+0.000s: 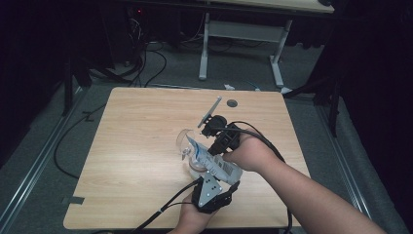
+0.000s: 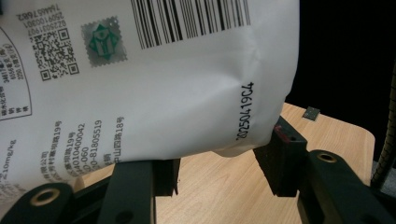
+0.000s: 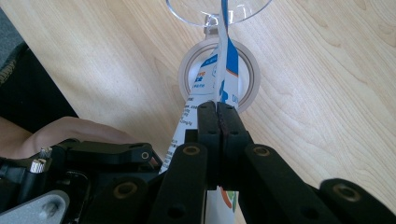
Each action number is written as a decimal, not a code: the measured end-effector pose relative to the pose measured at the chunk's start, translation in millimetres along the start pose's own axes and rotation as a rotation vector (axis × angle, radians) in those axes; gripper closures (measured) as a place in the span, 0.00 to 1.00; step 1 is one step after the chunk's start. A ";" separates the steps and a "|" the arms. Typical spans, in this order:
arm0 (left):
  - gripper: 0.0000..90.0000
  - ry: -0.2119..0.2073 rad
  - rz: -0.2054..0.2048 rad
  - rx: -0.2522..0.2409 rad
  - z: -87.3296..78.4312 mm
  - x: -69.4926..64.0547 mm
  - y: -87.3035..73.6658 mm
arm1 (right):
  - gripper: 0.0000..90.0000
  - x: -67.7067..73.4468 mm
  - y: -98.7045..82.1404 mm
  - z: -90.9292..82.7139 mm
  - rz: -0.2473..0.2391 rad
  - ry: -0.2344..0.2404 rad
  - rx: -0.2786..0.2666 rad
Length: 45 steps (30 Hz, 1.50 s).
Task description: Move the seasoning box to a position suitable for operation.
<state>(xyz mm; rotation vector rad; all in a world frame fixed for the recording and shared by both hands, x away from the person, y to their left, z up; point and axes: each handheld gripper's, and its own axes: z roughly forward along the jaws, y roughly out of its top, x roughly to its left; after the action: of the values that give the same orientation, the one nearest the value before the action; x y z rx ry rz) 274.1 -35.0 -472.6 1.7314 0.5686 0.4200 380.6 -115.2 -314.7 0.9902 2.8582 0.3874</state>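
Room: dark surround, grey floor with loose cables, white-legged desk (image 1: 241,36) beyond the work table.
Surface: light wood table (image 1: 141,126), small round hole (image 1: 232,103) near its far edge.
Pouch: white printed pouch (image 1: 214,163) with blue markings, held clear of the tabletop between both grippers, at centre-right of the table in the high view; the end toward the glass sits higher.
Pouch print: barcode, QR code, green stamp and a date code across its face in the left gripper view (image 2: 154,88).
Left gripper: left gripper (image 1: 213,194) at the near table edge, jaws partly spread and pressed against the pouch's lower end from both sides, a grasp.
Right gripper: right gripper (image 3: 218,122) clenched tight, pads pinching a thin edge of the pouch (image 3: 224,70); in the high view it sits just behind the pouch, hand (image 1: 251,153) on it.
Glass: clear stemmed glass (image 1: 187,146) on the table, just beside and under the pouch's raised end; its round foot (image 3: 247,60) lies directly below the pinched edge in the right gripper view.
Contact pouch/glass: cannot tell.
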 end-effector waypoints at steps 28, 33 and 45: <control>0.59 0.000 0.008 -0.012 -0.1 -0.5 0.5 | 1.00 0.3 1.9 -0.6 0.001 -0.002 -0.003; 0.59 0.002 0.009 -0.013 0.0 -0.4 1.0 | 1.00 0.3 2.7 -0.8 -0.003 -0.004 -0.004; 0.59 0.004 0.012 -0.013 -0.5 -0.7 0.6 | 1.00 1.0 2.9 -0.4 -0.007 -0.007 -0.007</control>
<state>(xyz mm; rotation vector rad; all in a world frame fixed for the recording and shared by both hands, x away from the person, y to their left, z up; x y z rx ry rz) 273.4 -35.2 -471.9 1.7224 0.5577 0.4349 381.5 -112.4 -313.5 0.9783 2.8518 0.3921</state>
